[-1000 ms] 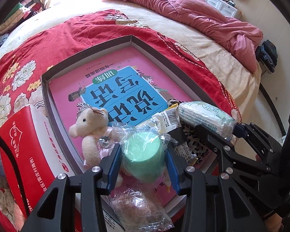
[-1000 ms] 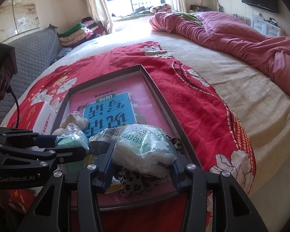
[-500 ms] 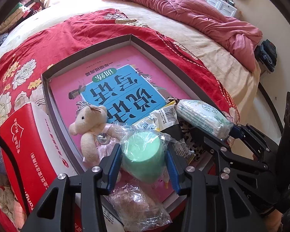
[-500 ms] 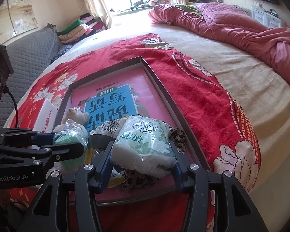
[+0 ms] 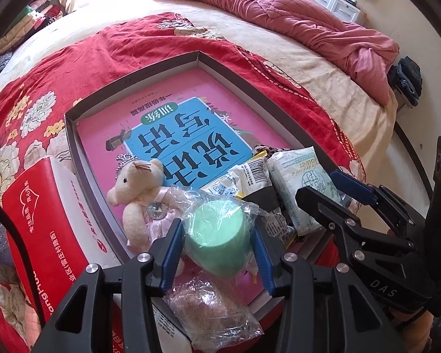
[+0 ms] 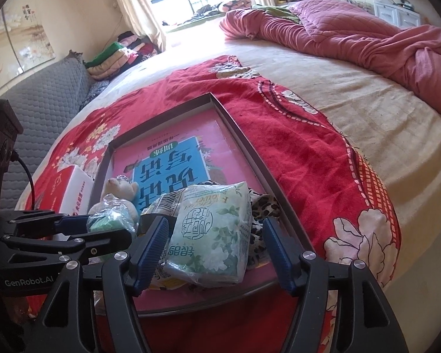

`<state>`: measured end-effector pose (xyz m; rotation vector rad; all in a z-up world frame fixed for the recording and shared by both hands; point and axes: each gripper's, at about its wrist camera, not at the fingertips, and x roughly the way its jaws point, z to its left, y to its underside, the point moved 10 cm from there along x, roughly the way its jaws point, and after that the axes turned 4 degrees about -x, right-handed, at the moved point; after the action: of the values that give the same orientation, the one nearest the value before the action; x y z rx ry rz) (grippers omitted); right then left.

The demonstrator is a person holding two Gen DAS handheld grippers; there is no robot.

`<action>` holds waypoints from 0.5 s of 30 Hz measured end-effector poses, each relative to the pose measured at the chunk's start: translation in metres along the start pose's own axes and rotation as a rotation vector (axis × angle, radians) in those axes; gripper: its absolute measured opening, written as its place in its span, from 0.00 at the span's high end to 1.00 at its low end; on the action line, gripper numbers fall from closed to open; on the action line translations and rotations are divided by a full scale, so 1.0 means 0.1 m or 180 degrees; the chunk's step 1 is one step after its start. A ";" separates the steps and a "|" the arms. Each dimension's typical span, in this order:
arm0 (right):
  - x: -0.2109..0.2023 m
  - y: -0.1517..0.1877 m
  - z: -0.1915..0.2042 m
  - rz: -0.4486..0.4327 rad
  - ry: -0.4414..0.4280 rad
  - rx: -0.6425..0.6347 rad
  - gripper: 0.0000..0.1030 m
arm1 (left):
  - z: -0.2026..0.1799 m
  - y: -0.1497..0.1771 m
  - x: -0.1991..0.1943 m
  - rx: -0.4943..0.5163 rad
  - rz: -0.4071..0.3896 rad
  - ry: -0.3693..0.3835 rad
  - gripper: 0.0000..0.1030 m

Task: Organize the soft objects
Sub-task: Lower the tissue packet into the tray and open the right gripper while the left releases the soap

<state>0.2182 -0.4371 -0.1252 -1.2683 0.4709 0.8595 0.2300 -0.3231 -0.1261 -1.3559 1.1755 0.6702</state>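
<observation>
My left gripper [image 5: 217, 253] is shut on a green foam cup-shaped piece [image 5: 217, 235] wrapped in clear plastic, held just above the near end of the grey tray [image 5: 132, 79]. In the right wrist view that gripper [image 6: 107, 226] shows at the left. My right gripper [image 6: 214, 253] is opening. A green-and-white tissue pack [image 6: 211, 232] lies between its jaws, and the blue pads [image 6: 150, 250] stand clear of it on both sides. The pack [image 5: 297, 188] rests in the tray on a leopard-print cloth [image 6: 264, 206].
A cream teddy bear [image 5: 141, 194] and a snack packet [image 5: 247, 176] lie in the tray on its pink-and-blue printed floor. A brown item in plastic [image 5: 211, 311] sits below my left gripper. A red tissue box [image 5: 44, 220] stands left of the tray. A pink quilt [image 6: 352, 35] lies at the far side of the bed.
The right gripper's jaws have spread apart and let go of the tissue pack, which has settled flatter in the tray. The left gripper still grips the green piece in the same spot.
</observation>
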 end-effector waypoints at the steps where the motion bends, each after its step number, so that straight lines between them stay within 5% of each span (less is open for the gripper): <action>1: 0.00 0.00 -0.01 0.0001 0.0010 -0.0002 0.33 | 0.00 0.00 0.00 0.0015 -0.0001 -0.0002 0.53; 15: -0.10 -0.08 -0.07 -0.0115 0.0187 -0.0036 0.27 | 0.01 0.00 -0.06 0.0001 -0.0007 0.0021 0.44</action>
<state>0.2189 -0.4472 -0.1151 -1.3115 0.4890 0.7972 0.2286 -0.3202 -0.1207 -1.3599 1.1791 0.6643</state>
